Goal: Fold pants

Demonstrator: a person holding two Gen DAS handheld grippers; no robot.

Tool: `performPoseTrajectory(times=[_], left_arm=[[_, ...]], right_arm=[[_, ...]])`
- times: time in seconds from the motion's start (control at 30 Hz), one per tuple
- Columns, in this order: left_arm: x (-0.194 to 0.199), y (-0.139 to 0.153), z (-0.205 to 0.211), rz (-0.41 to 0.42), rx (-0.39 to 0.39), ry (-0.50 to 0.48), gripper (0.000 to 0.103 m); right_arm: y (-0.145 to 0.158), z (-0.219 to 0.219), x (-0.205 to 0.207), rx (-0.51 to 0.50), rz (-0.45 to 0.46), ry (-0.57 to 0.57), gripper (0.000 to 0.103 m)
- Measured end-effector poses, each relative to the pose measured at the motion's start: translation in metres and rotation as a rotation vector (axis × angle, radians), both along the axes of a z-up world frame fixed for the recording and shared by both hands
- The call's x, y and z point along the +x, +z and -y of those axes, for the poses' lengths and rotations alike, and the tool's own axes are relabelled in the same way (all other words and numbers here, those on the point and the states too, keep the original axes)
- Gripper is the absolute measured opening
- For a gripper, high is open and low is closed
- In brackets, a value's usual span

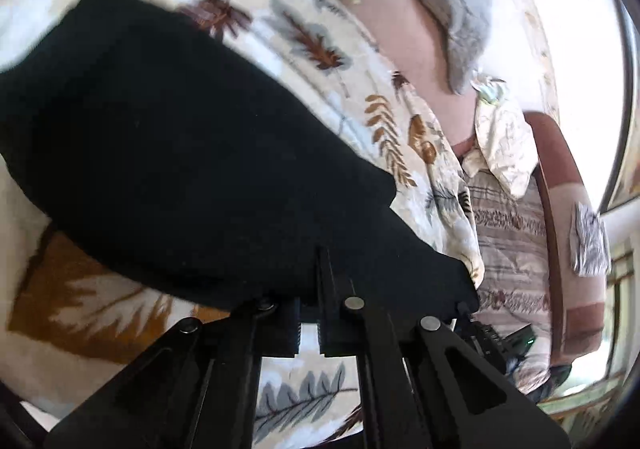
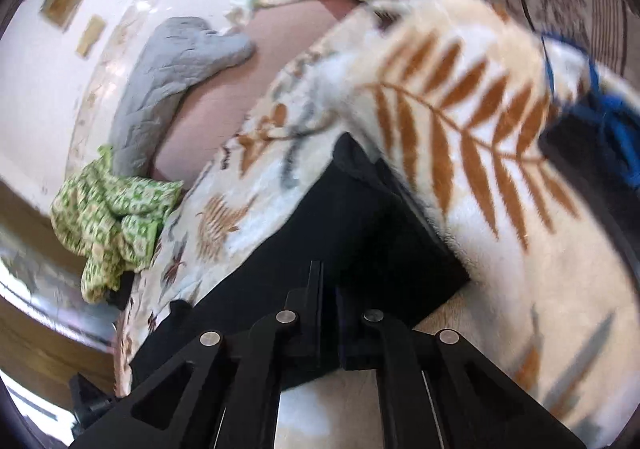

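Lighting: bright daylight, both views. Left wrist view: window (image 1: 600, 89) at right edge blown out to white glare. Right wrist view: wall (image 2: 36, 61) at left overexposed, washed pale. Black pants (image 1: 180, 153) render as flat dark mass, no fold detail readable. Blur: motion smear across leaf-print blanket (image 2: 460, 121), strongest toward upper right of right wrist view; green cloth (image 2: 108, 217) soft. Distortion: heavy fisheye curvature, straight edges bowed, dark vignette ring in corners.
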State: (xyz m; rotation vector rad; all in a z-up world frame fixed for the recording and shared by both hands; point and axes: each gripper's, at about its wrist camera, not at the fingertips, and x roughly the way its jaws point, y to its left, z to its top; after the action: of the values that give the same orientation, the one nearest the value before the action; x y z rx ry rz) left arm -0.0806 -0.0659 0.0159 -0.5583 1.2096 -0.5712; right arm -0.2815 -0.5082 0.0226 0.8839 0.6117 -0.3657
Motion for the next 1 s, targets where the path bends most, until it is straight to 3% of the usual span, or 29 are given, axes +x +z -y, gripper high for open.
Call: performPoseTrajectory(times=[0.1,0.2,0.23,0.3,0.33,0.43,0.5,0.7,0.83,1.0], left_arm=[[-0.004,-0.002,0.002,0.02,0.03,-0.012,0.003],[-0.002,-0.015,0.004,-0.011,0.061,-0.009,0.004],[-0.003,-0.017,0.004,-0.013,0.063,-0.008,0.004],[-0.006,-0.013,0.002,0.011,0.085,-0.009,0.009],[-0.008,-0.009,0.002,0.034,0.106,-0.012,0.011],[-0.017,0.007,0.001,0.13,0.224,-0.013,0.04],[-0.021,0.015,-0.001,0.182,0.271,-0.01,0.05],[-0.029,0.027,-0.001,0.268,0.376,-0.022,0.053],[-0.029,0.03,-0.004,0.295,0.401,-0.021,0.056],[-0.028,0.036,0.0,0.35,0.44,-0.02,0.061]], right_arm=[[0.014,-0.008,-0.012,-0.033,-0.006,0.018,0.004],[0.003,-0.005,-0.009,-0.033,-0.062,0.019,0.004],[-0.005,-0.002,-0.005,-0.02,-0.08,0.025,0.01],[-0.014,0.001,0.0,-0.008,-0.131,0.017,0.01],[-0.015,0.002,-0.001,-0.005,-0.131,0.017,0.017],[-0.001,-0.004,-0.009,-0.053,-0.136,0.014,0.039],[0.013,-0.012,-0.012,-0.109,-0.145,0.015,0.041],[0.037,-0.046,-0.001,-0.195,-0.106,0.116,0.047],[0.045,-0.082,0.02,-0.263,-0.075,0.214,0.061],[0.041,-0.119,0.046,-0.274,-0.066,0.309,0.061]])
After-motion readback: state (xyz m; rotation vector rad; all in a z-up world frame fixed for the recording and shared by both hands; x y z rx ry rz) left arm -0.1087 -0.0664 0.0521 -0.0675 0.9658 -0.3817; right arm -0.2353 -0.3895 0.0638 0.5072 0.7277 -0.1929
